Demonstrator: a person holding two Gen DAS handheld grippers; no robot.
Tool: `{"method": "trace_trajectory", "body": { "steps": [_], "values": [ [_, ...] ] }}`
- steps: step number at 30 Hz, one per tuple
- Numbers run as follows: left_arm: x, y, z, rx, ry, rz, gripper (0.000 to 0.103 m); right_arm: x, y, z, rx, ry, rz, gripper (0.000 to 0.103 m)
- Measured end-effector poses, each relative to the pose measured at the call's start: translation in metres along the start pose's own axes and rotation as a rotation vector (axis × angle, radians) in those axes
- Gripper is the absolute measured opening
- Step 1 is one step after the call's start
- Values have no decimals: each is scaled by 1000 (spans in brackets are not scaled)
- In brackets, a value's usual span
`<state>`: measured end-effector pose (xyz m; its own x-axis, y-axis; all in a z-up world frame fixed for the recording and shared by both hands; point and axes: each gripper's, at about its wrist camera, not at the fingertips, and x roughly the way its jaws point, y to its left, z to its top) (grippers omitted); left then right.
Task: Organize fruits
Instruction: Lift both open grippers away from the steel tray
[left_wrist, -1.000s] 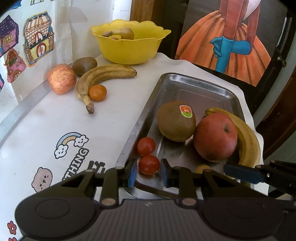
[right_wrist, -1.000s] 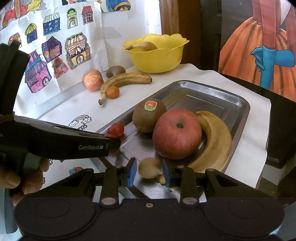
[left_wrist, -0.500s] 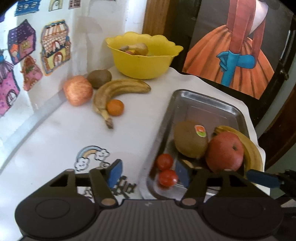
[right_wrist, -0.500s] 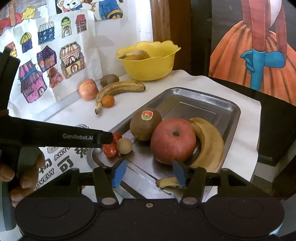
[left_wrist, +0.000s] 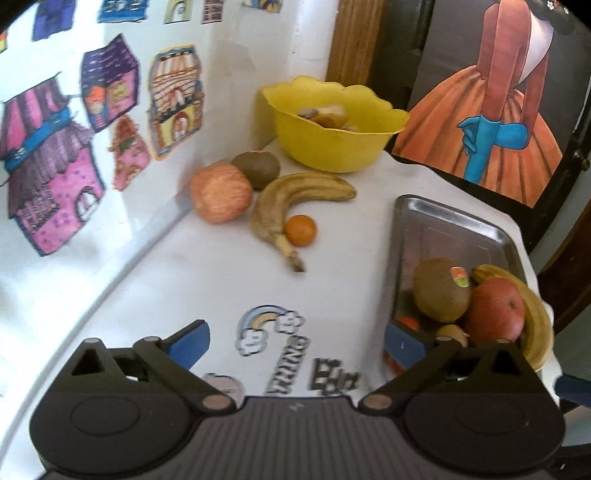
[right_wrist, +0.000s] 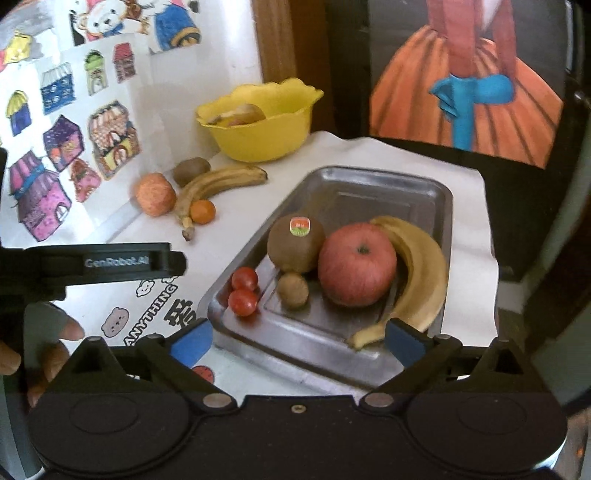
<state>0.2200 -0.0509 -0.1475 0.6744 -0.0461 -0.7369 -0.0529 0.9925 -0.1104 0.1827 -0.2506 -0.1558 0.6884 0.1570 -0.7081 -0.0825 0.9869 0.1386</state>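
Observation:
The steel tray (right_wrist: 369, 184) holds a stickered kiwi (right_wrist: 295, 240), a red apple (right_wrist: 356, 264), a banana (right_wrist: 421, 266), two cherry tomatoes (right_wrist: 243, 291) and a small brown fruit (right_wrist: 292, 290). My right gripper (right_wrist: 298, 341) hangs over the tray's near rim, its jaws opening wide and gripping nothing. My left gripper (left_wrist: 295, 343) is above the printed tablecloth left of the tray (left_wrist: 443, 229), jaws also opening, with nothing between them. On the cloth farther back lie an apple (left_wrist: 221, 192), a kiwi (left_wrist: 256, 168), a spotted banana (left_wrist: 295, 195) and a small orange (left_wrist: 301, 230).
A yellow bowl (left_wrist: 332, 147) with some fruit in it stands at the back by the wall. Drawings hang on the wall to the left. The table edge runs just right of the tray. The left tool's black body (right_wrist: 110, 262) and a person's fingers (right_wrist: 55, 332) fill the right view's left side.
Both grippers went from shut to wide open and drew back. The left let go of a cherry tomato and swung left over the cloth. The right let go of the small brown fruit.

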Motion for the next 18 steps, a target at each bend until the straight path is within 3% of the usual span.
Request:
{"method": "trace_trajectory", "body": {
  "steps": [5, 18],
  "values": [
    [2, 24, 1, 11, 27, 23, 102, 4, 24, -5, 42, 81, -56, 102],
    [5, 65, 0, 32, 82, 67, 102, 18, 63, -2, 127, 193, -63, 102]
  ]
}}
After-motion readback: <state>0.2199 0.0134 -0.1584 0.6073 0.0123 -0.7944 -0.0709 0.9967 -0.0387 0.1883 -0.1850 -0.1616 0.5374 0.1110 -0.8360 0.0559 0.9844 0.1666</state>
